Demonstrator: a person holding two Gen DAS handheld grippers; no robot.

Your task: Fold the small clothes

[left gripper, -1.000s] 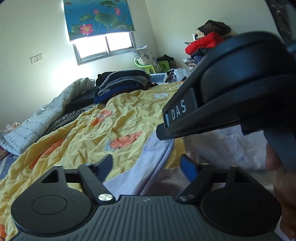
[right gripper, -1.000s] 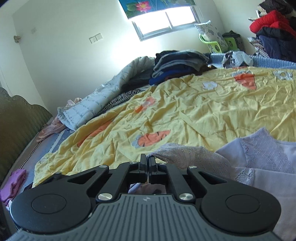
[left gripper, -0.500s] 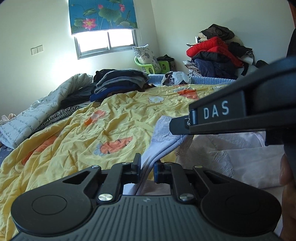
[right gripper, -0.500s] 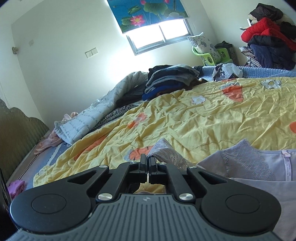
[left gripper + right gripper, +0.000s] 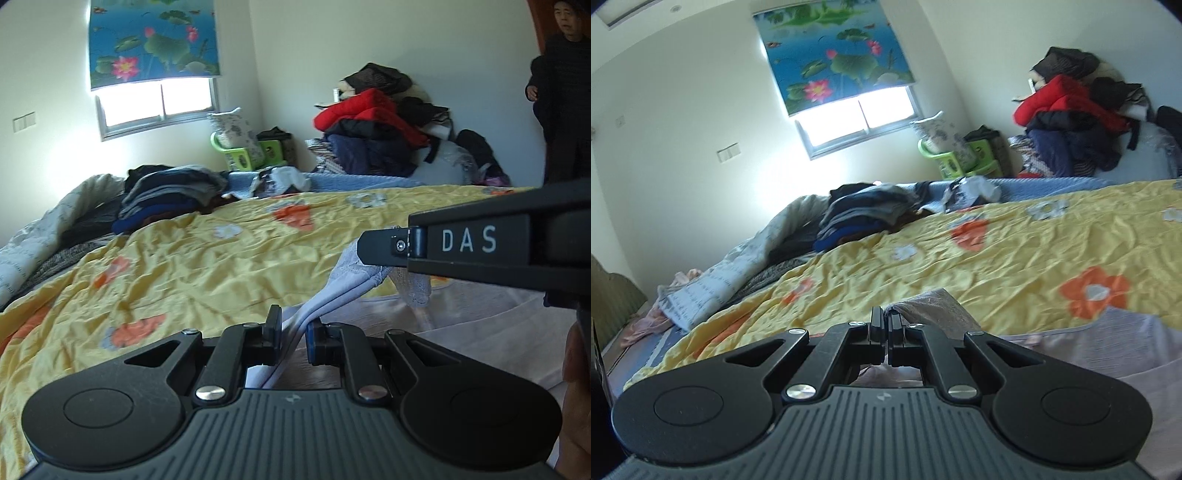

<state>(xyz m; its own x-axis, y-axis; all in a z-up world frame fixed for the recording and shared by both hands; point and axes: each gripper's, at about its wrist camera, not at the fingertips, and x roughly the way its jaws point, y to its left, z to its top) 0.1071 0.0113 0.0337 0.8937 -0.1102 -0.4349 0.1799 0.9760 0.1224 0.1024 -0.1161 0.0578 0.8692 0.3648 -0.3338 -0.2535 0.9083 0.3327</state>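
- A bedroom; a yellow flowered quilt [image 5: 192,258] covers the bed that serves as the work surface.
- Nearest, the left gripper [image 5: 293,334] has just closed its jaws on a folded white edge of the pale lilac garment [image 5: 1108,343]; a second ago they stood wide apart.
- The right gripper [image 5: 885,328] stays clamped on the garment's lacy corner, lifted clear of the quilt.
- Both corners now held, the fold can probably be carried across; the rest of the garment lies on the near quilt.
- Farther off, stacked dark clothes [image 5: 166,195]; a person [image 5: 561,92] stands by the wall.
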